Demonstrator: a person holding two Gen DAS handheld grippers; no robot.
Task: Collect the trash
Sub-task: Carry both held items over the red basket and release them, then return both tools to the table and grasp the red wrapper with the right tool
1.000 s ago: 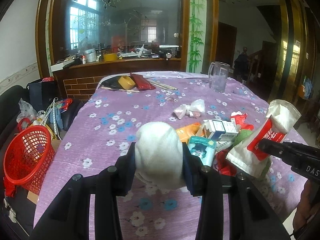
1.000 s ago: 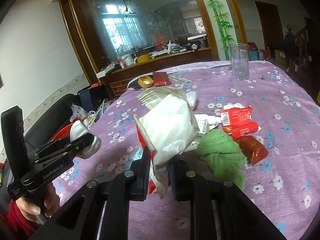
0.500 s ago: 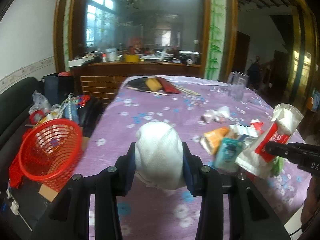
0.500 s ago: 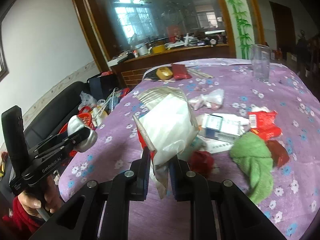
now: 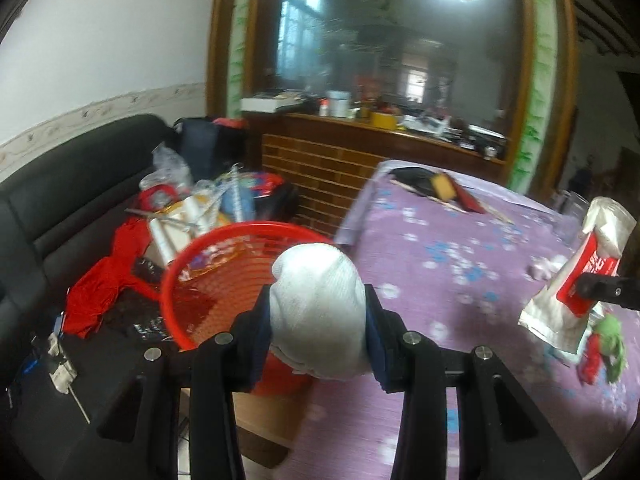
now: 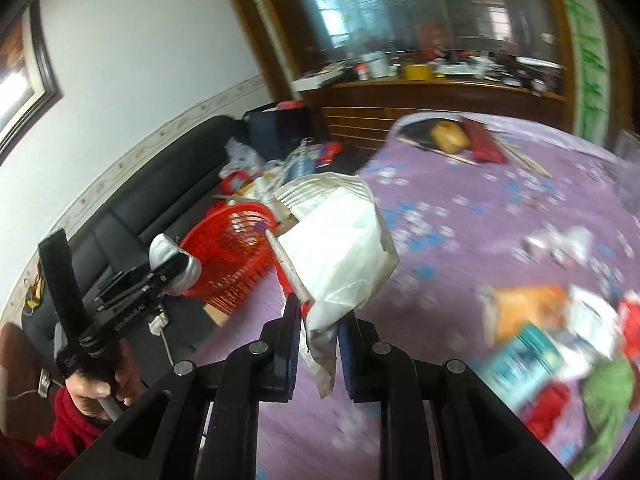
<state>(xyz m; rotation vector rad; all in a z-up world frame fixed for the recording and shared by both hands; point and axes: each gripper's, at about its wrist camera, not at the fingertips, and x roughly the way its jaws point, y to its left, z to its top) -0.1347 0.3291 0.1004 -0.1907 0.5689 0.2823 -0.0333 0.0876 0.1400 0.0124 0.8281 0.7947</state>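
My left gripper [image 5: 318, 332] is shut on a white crumpled wad [image 5: 318, 304] and hangs over the table's left edge, right beside the red mesh basket [image 5: 216, 272]. In the right wrist view that same left gripper [image 6: 172, 264] and its wad sit in front of the basket [image 6: 228, 256]. My right gripper [image 6: 319, 336] is shut on a white and red wrapper bag [image 6: 340, 248] above the purple flowered tablecloth [image 6: 460, 208]. The left wrist view shows this bag [image 5: 576, 276] at the right, pinched by the right gripper's black fingers [image 5: 600, 290].
Loose trash lies on the cloth at the right: a teal box [image 6: 528, 364], an orange packet [image 6: 528, 308], a green cloth [image 6: 608, 392]. A black sofa [image 5: 60, 200] piled with bags stands behind the basket. A wooden counter [image 5: 360, 152] rises beyond the table.
Both grippers have swung left with their loads. The red basket has come from the far left of the views to just beside the left gripper, and the trash pile has slid off to the right.
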